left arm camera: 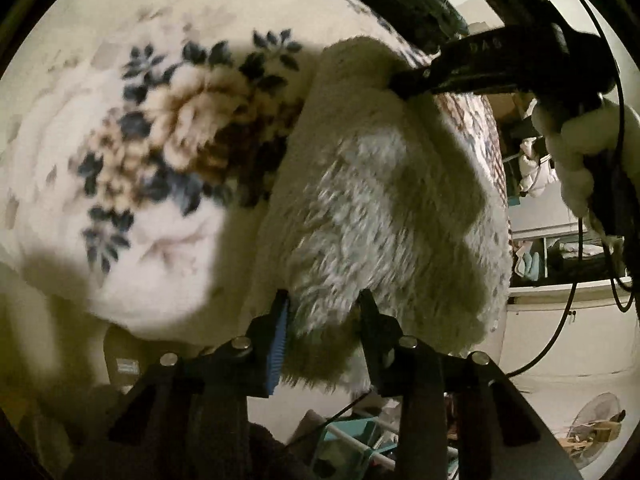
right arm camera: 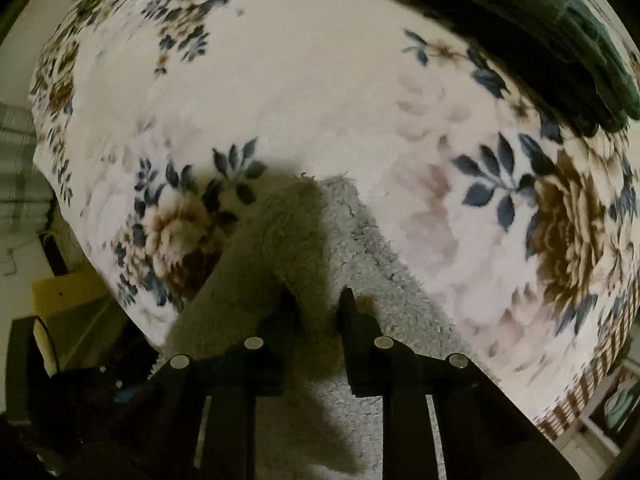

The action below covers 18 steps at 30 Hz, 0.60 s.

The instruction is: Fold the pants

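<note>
We hold the fluffy white pants [left arm camera: 372, 208] above the floral blanket [left arm camera: 120, 128], both tools clenched on the fleece. Our left gripper [left arm camera: 324, 312] grasps the near edge of the pants, fleece bunched between its fingers. Far and to the right in the left view, our right gripper [left arm camera: 404, 84] pinches the opposite edge. In the right view, the right gripper [right arm camera: 316, 312] grips a fold of the pants [right arm camera: 360, 264], the rest draping down near us. A dark green cloth [right arm camera: 540, 28] lies at the blanket's far right.
</note>
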Each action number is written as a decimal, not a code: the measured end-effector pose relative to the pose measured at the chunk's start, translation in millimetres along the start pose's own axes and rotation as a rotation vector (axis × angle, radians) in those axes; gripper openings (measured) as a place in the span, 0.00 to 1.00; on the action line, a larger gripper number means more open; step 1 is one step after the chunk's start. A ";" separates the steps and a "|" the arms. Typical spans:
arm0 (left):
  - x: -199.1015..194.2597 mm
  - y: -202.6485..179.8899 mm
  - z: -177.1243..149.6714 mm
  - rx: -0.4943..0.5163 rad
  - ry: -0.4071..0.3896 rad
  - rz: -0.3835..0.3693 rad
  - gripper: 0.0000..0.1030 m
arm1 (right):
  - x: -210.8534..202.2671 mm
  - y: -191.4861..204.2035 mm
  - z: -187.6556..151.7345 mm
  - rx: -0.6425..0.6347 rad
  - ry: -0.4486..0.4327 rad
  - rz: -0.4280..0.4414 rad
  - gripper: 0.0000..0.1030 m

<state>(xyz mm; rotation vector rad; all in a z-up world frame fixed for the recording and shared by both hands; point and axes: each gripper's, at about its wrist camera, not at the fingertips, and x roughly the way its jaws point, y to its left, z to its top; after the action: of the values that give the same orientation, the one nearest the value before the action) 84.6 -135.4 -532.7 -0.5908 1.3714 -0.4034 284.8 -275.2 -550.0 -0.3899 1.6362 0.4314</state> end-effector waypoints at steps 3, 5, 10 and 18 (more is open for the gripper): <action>7.4 -0.9 -3.3 -0.003 0.038 0.010 0.29 | 4.4 -9.9 3.3 0.062 0.014 0.026 0.20; 6.4 1.4 -2.8 -0.020 0.068 0.008 0.29 | 4.5 -12.1 3.7 0.070 0.020 0.046 0.20; -28.1 -8.8 22.4 -0.076 0.020 0.001 0.30 | -17.0 -24.9 -10.7 0.147 -0.028 0.129 0.84; -31.5 -32.4 64.2 -0.059 -0.020 0.024 0.88 | -63.2 -118.5 -168.5 0.578 -0.252 0.212 0.97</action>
<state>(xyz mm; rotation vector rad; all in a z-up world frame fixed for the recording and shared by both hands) 144.7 -132.3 -482.4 -0.6244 1.3741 -0.3382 204.1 -461.5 -477.5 0.2636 1.4792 0.1398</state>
